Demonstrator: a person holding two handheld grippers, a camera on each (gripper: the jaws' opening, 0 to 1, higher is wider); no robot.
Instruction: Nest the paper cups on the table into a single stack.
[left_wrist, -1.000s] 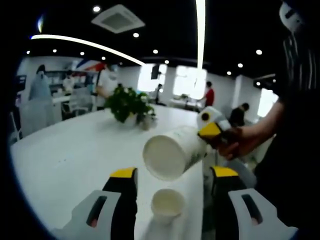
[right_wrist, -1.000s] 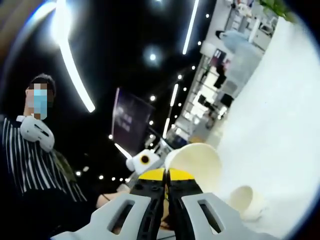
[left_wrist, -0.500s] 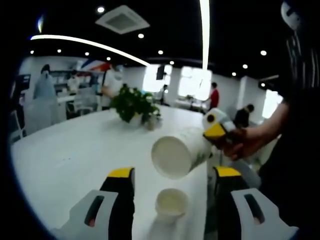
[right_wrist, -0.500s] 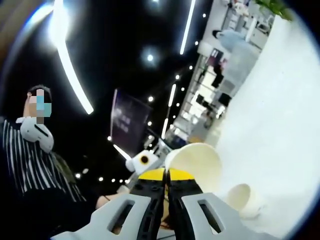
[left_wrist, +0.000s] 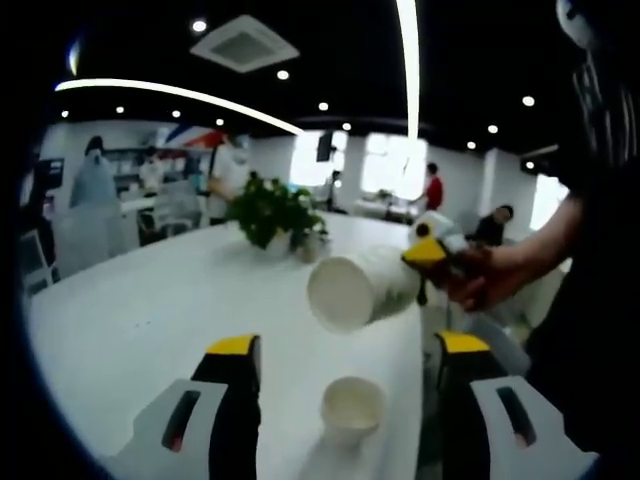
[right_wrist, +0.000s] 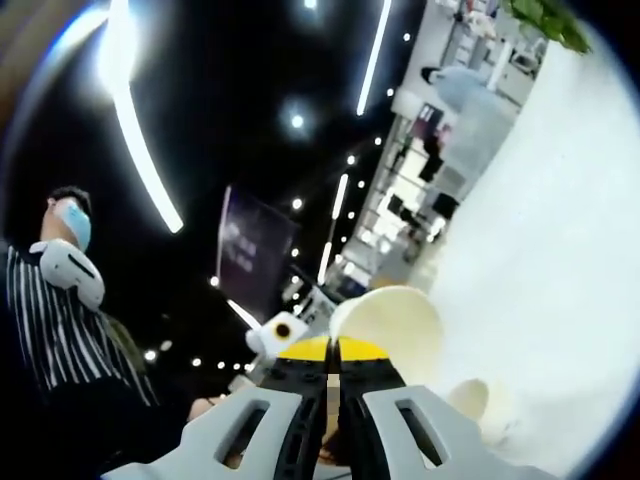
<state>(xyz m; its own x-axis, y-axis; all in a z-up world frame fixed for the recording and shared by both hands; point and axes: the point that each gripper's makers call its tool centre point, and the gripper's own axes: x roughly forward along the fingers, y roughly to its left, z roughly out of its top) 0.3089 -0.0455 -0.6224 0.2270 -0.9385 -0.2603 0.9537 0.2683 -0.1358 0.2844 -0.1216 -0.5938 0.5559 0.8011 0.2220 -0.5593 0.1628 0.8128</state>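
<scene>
Beyond both pairs of jaws spreads the table (left_wrist: 150, 300), a broad, smooth white top, matt and glare-lit; a leafy plant (left_wrist: 272, 212) sits far ahead of the left jaws. Ahead of and above the left jaws' gap, in the left gripper view, hangs the held cup (left_wrist: 362, 290), a white paper cone lying nearly on its side, mouth turned toward the left jaws; the right gripper (left_wrist: 432, 256), in the person's hand (left_wrist: 480, 280), has its jaws closed on the cup's wall near the base; in the right gripper view the same cup (right_wrist: 392, 322) rises just past the shut yellow tips of the right gripper (right_wrist: 333, 352). Between the left jaws, low in their gap, stands the table cup (left_wrist: 353, 406), smaller in view, upright, mouth up, thin rolled rim; in the right gripper view it (right_wrist: 470, 400) sits just right of the jaws. The left gripper (left_wrist: 345, 350) stands wide and holds nothing.

The held cup likely needs righting base-down, centring over the table cup's mouth and a straight push; the left jaws could steady the light, tippable table cup; squeeze gently, for thin paper walls dent.
</scene>
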